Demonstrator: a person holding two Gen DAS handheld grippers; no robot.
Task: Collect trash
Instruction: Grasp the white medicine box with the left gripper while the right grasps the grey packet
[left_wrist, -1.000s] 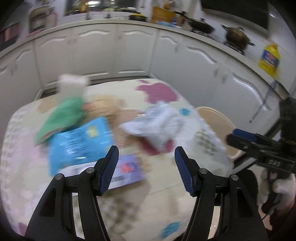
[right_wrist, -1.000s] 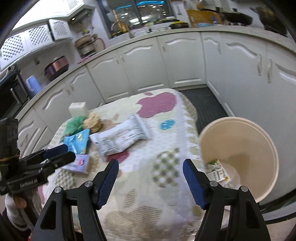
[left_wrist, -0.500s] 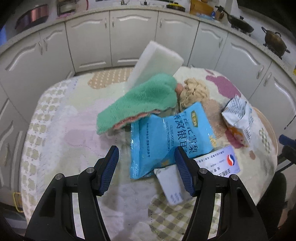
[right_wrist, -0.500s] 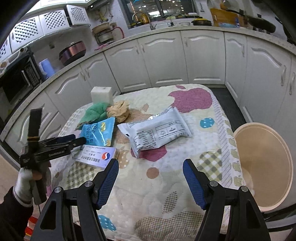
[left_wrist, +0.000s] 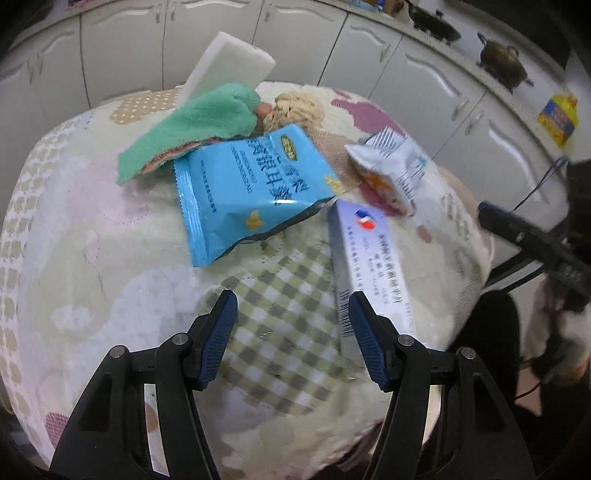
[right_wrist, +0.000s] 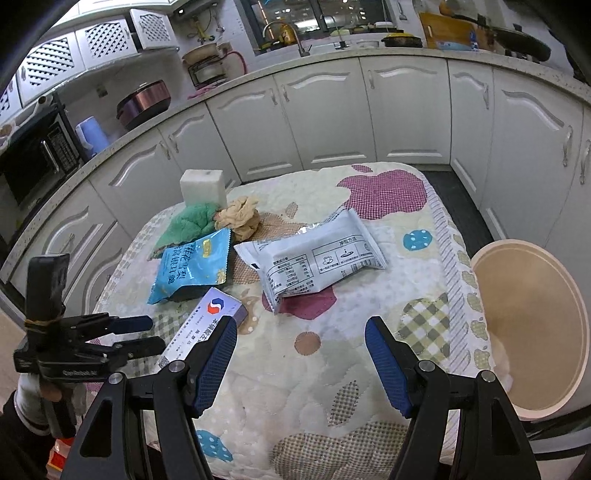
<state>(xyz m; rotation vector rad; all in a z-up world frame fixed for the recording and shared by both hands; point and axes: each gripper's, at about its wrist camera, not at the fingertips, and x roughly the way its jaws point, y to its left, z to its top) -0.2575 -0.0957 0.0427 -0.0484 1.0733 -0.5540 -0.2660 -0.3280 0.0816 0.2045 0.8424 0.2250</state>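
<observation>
Trash covers my table (right_wrist: 436, 221), so I judge the job barely begun: nothing is lifted, and what the beige bin (right_wrist: 576, 306) at the right edge of the right wrist view holds I cannot make out. My left gripper (left_wrist: 290, 334) hangs with jaws parted and empty at the bottom of its own frame, over checked cloth, with the white medicine box (left_wrist: 369, 266) just beside its right finger. My right gripper (right_wrist: 301, 365) stands wide and empty too, low in its frame.

Left to clear, as I read it: the blue snack packet (left_wrist: 245, 192) at centre of the left view, shiny, crinkled and puffed, one corner tucked under the green cloth (left_wrist: 195, 125); the box, long, flat and printed with a red-and-blue logo; the grey-white wrapper (right_wrist: 314, 260) mid-frame in the right view, torn open at one end; and the crumpled brown paper (right_wrist: 238, 218) above it. The white sponge block (right_wrist: 203, 188) stands upright behind the cloth.
</observation>
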